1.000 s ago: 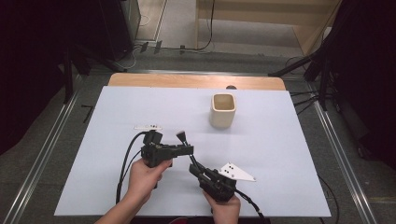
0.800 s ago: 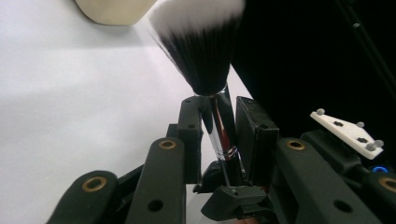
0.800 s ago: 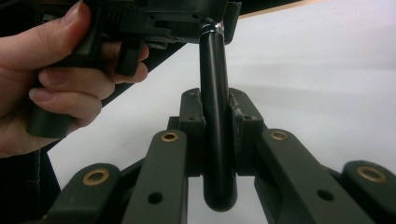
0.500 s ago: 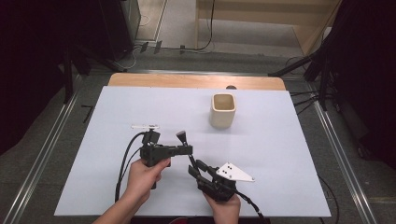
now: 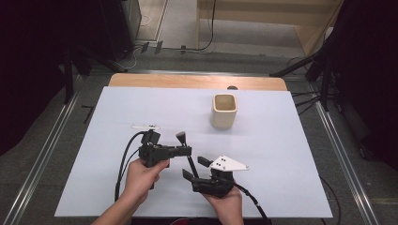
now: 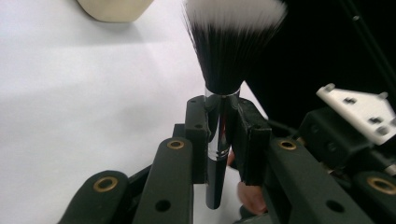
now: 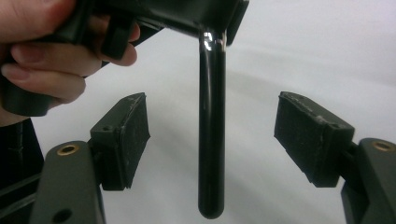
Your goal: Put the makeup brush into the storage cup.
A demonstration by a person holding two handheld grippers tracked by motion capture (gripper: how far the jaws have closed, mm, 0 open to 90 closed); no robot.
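A black make-up brush (image 5: pixel 181 137) with white-tipped bristles (image 6: pixel 233 11) stands upright above the white table (image 5: pixel 291 154). My left gripper (image 5: pixel 188 151) is shut on its shiny ferrule (image 6: pixel 219 119), the pads pressing both sides. The black handle (image 7: pixel 211 140) hangs down between the pads of my right gripper (image 7: pixel 212 135). That gripper's jaws have just been opening and stand wide, with a clear gap on each side of the handle. In the high view my right gripper (image 5: pixel 193 168) sits just below and to the right of the left one.
A cream square cup (image 5: pixel 224 111) stands upright toward the back right of the table. A thin white stick-like item (image 5: pixel 145 127) lies left of the brush. Black cables (image 5: pixel 124 159) trail from the left gripper. Dark stands and floor surround the table.
My right gripper's jaws have spread apart and let go of the brush handle. The left gripper has kept its hold on the brush, and both hands have stayed nearly in place.
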